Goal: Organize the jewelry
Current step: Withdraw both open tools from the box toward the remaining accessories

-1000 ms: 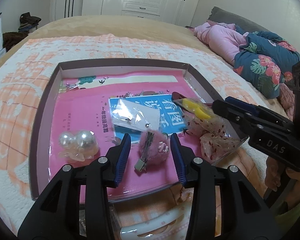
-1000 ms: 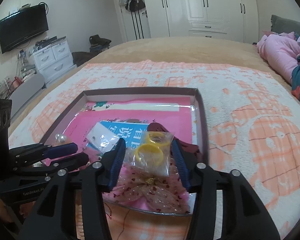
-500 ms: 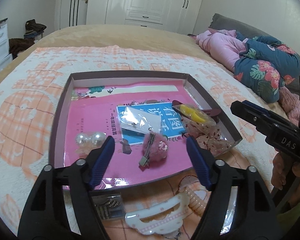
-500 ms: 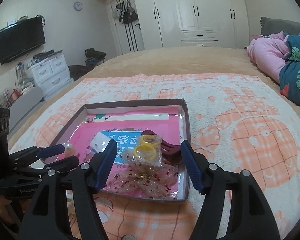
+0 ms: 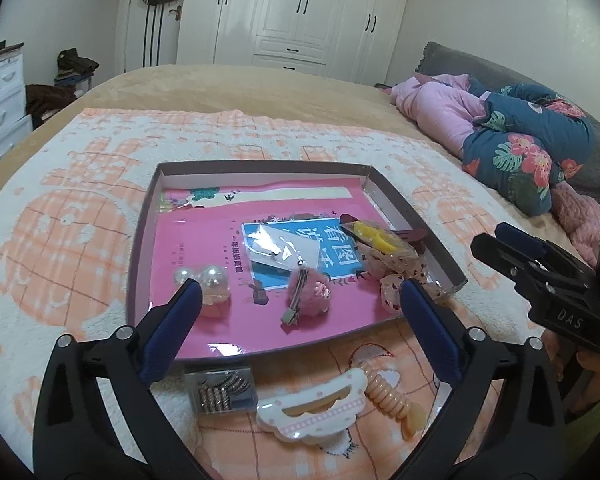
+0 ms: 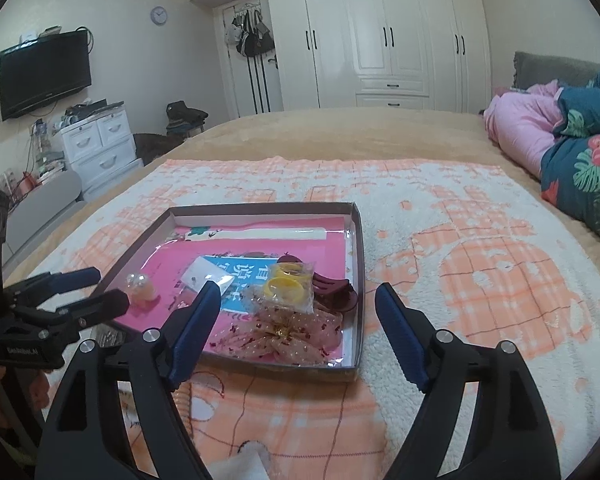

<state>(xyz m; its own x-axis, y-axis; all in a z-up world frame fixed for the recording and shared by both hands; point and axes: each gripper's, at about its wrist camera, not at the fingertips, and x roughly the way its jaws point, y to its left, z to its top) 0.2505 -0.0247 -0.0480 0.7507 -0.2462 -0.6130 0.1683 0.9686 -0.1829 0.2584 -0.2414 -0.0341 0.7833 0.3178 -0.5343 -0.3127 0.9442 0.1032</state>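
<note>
A shallow brown-rimmed box (image 5: 140,240) lies on the bed with a pink book in it. On the book rest a pearl hair tie (image 5: 210,280), a pink fuzzy clip (image 5: 308,294), a clear earring bag (image 5: 278,246), bagged yellow rings (image 6: 286,286), a sheer pink bow (image 6: 284,334) and a dark red claw clip (image 6: 332,286). My left gripper (image 5: 300,292) hovers over the box's near edge, jaws opening, gripping nothing. My right gripper (image 6: 298,294) hangs before the bow, jaws also opening and empty.
Outside the box, on the orange-and-white blanket (image 5: 80,220), lie a white claw clip (image 5: 314,410), a peach spiral hair tie (image 5: 388,398) and a small case of hairpins (image 5: 220,392). Folded quilts (image 5: 520,148) pile at the right. A hand (image 5: 588,368) holds the right gripper.
Both grippers drew back and upward from the box while their jaws spread wide. The pink fuzzy clip and the bag of yellow rings stay lying in the box, no longer framed closely by the fingers.
</note>
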